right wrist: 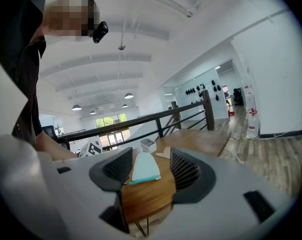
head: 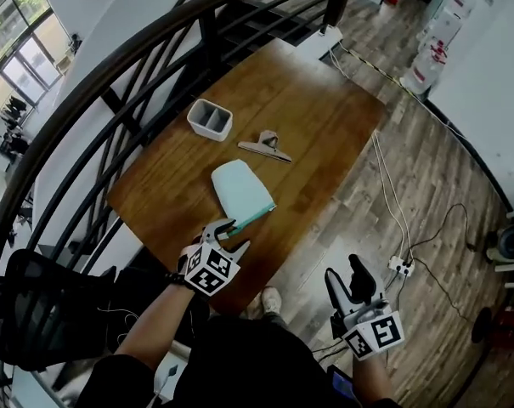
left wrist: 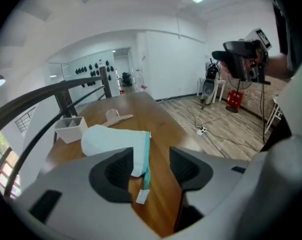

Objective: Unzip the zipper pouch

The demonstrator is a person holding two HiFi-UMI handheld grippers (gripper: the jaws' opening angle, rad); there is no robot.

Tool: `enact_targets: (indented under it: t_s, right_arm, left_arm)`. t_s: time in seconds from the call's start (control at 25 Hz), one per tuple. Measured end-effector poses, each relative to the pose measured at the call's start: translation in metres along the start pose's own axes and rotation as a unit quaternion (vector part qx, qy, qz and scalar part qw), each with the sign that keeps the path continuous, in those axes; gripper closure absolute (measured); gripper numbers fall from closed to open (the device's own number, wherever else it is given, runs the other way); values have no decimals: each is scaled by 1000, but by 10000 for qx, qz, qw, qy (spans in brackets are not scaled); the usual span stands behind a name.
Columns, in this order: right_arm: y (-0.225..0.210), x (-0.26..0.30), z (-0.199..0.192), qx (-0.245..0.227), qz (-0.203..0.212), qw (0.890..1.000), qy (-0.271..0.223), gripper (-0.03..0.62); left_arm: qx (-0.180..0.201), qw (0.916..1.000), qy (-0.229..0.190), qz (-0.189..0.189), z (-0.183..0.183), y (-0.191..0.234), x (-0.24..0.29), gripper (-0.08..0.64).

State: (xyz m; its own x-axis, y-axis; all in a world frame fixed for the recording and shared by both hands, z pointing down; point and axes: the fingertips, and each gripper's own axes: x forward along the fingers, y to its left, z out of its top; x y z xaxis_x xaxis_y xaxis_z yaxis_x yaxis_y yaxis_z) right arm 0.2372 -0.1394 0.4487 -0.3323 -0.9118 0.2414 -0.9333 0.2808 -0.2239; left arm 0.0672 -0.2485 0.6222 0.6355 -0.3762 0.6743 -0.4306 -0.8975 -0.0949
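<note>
Zipper pouch (head: 242, 187) flat on table (head: 324, 117), just beyond released left gripper (head: 234, 235) (right gripper (head: 344, 270) released too).

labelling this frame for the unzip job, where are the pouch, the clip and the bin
pouch (head: 242, 187), head view, middle of its pale face
clip (head: 265, 150), head view, on its flat bar
bin (head: 207, 131), head view, on its near wall

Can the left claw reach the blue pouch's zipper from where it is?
Probably yes. The left claw is open, right at the near edge of the pouch, and the zipper shows in the gap between its jaws with nothing blocking it.
</note>
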Motion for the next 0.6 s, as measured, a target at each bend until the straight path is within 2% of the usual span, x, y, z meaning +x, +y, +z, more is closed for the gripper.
enact_targets:
  t_s: [0.2,0.4,0.6]
  right_arm:
    - [1,-26,-13,70,-481,9988,73,357]
    - [-23,-32,-19,284,-842,9959,178,357]
    - [-22,-32,-23,311,-943,9948,245,357]
  left_arm:
    - [46,9989,452,-112,-29,1,23,325]
    - [522,9946,843,-307,-29,3,61,331]
    - [267,9922,1151,-405,-44,5,75,345]
